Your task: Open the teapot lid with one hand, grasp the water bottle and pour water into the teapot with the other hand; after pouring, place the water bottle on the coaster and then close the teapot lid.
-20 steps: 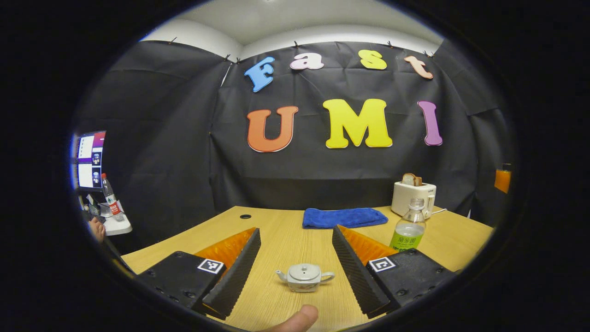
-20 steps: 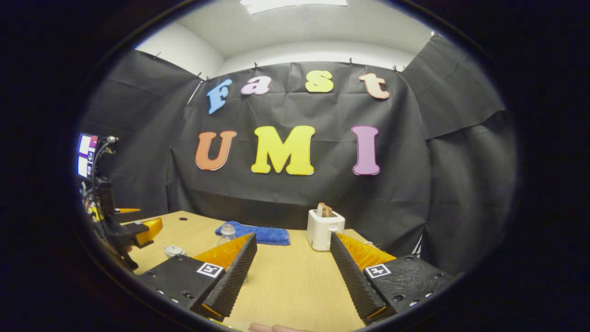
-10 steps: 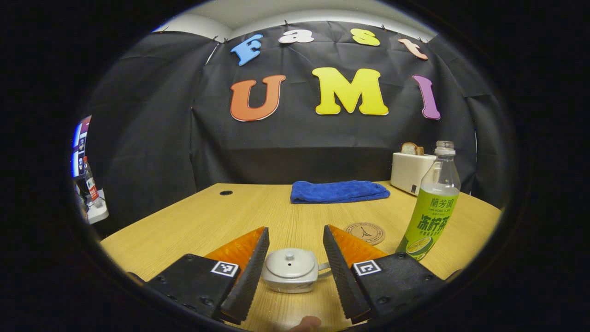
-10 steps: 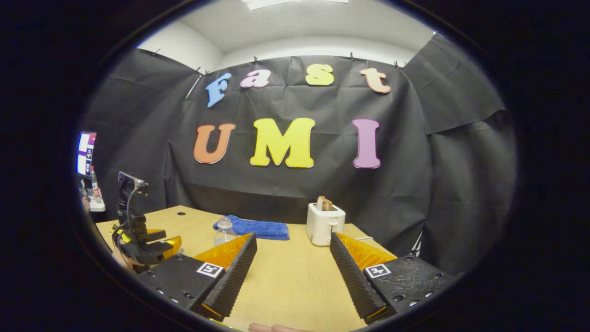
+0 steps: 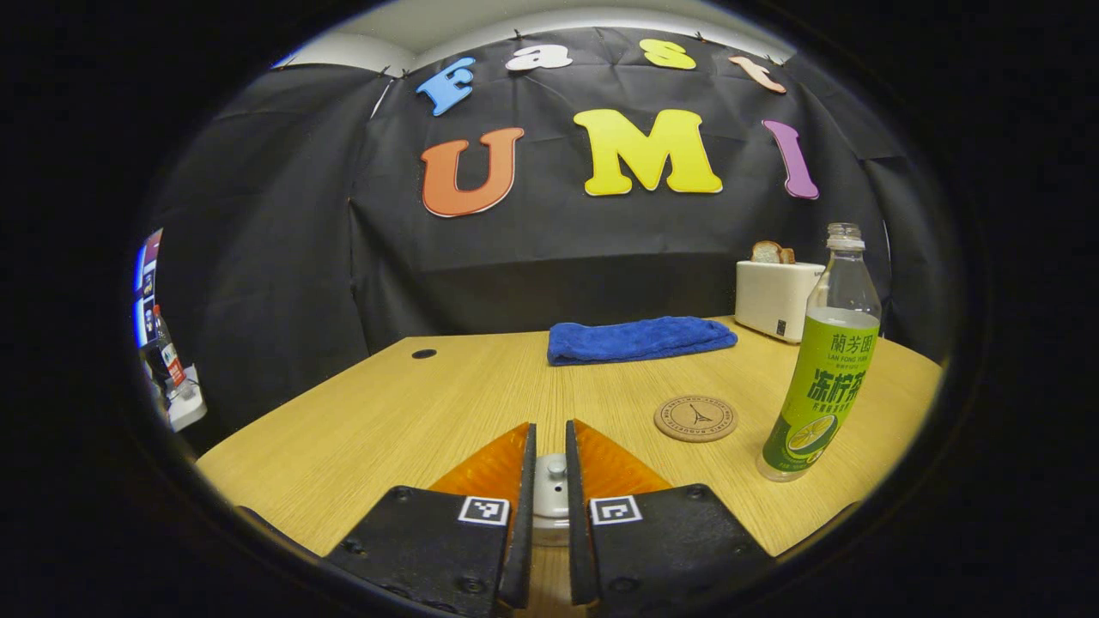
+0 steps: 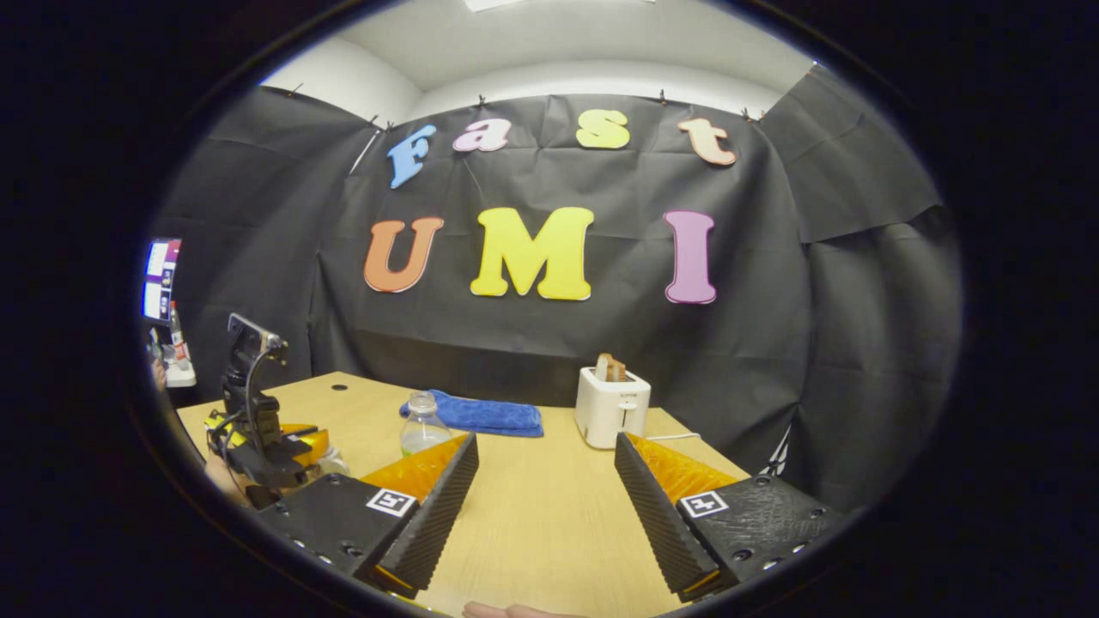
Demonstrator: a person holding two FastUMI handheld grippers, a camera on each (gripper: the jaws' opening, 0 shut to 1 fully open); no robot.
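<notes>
Left claw (image 5: 549,515): low over the table (image 5: 412,412), level, pointing toward the back wall. Fingers drawn close together, a narrow gap between them, with the teapot lid's knob (image 5: 556,469) in that gap. Contact with the knob cannot be told. Teapot (image 5: 550,502) sits on the table between the fingers, lid on, mostly hidden by them.

Ahead and right of the claw: coaster (image 5: 695,418) flat on the table, bare. Further right, bottle (image 5: 822,365) upright just beside the coaster, not on it. No cap; clear liquid up to about the shoulder.

Beyond: blue towel (image 5: 640,340), folded. Toaster (image 5: 777,296) at far right, bread in its slots.

Right claw (image 6: 541,506): level above the table, fingers wide apart, nothing between them. To its left, the left claw (image 6: 296,451) low at the table, the bottle (image 6: 421,427) past it.
</notes>
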